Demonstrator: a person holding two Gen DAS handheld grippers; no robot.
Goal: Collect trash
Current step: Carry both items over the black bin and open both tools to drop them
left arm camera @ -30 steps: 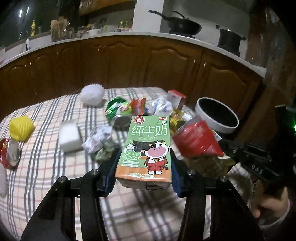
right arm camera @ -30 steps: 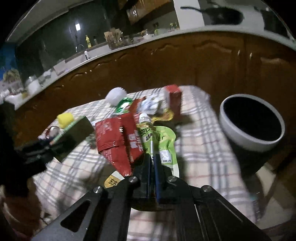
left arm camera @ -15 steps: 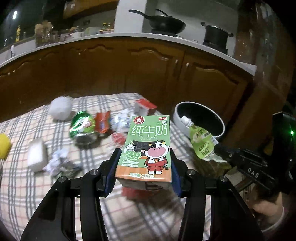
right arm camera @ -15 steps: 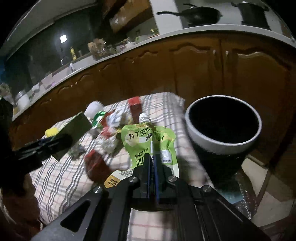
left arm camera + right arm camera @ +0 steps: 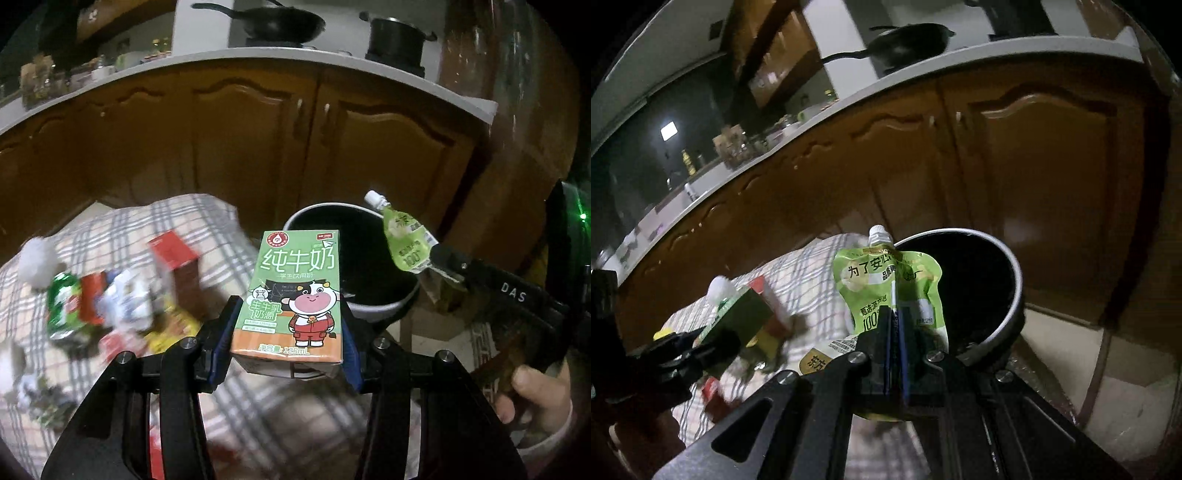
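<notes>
My left gripper (image 5: 287, 334) is shut on a small green milk carton (image 5: 293, 295) with a cartoon cow, held upright in front of the round bin (image 5: 373, 306) with a grey rim. My right gripper (image 5: 894, 325) is shut on a green spouted drink pouch (image 5: 886, 280), held beside the bin's (image 5: 1012, 306) dark opening. In the left wrist view the pouch (image 5: 402, 240) hangs over the bin's right rim from the right gripper (image 5: 443, 260). The milk carton (image 5: 742, 314) shows at the left in the right wrist view.
The plaid-clothed table (image 5: 207, 229) holds several pieces of trash: a green can (image 5: 64, 310), a red box (image 5: 173, 251), a white puff (image 5: 37, 262), wrappers. Brown kitchen cabinets (image 5: 258, 140) stand behind. A person's hand (image 5: 535, 391) grips the right tool.
Both grippers have swung right from over the table's trash toward the bin, each keeping its item. A red wrapper near the pouch a second ago is no longer with it.
</notes>
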